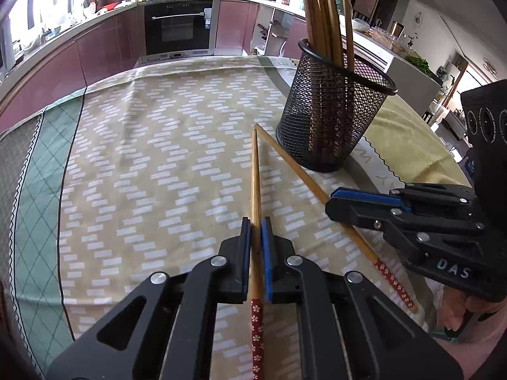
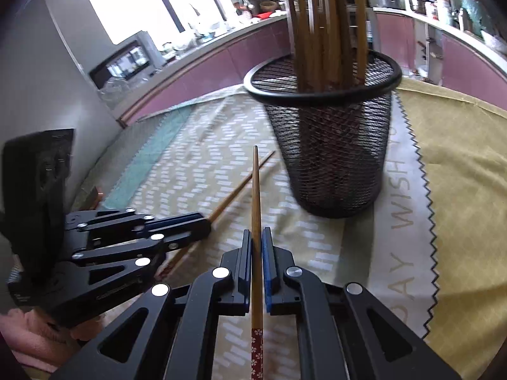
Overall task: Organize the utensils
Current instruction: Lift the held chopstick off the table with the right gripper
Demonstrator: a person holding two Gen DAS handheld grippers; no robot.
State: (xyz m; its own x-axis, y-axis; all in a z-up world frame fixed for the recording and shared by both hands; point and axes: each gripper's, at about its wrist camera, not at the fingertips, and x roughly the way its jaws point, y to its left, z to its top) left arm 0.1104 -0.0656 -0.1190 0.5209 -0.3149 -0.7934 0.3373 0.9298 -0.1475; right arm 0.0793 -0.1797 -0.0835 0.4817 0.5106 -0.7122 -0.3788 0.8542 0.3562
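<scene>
My left gripper (image 1: 256, 221) is shut on a wooden chopstick (image 1: 255, 177) with a red flowered end; its tip points toward the black mesh holder (image 1: 329, 117). My right gripper (image 2: 257, 232) is shut on a second such chopstick (image 2: 256, 196), tip near the mesh holder (image 2: 332, 145). In the left wrist view the right gripper (image 1: 332, 202) grips that chopstick (image 1: 285, 155) at the right. In the right wrist view the left gripper (image 2: 206, 221) holds its chopstick (image 2: 244, 177) at the left. The holder stands upright with several wooden chopsticks (image 2: 320, 25) in it. The two held chopsticks nearly meet at their tips.
The table is covered with a patterned beige and green cloth (image 1: 142, 145) and a yellow cloth (image 2: 469, 171) on the right. Kitchen counters and an oven (image 1: 179, 28) lie beyond the table's far edge.
</scene>
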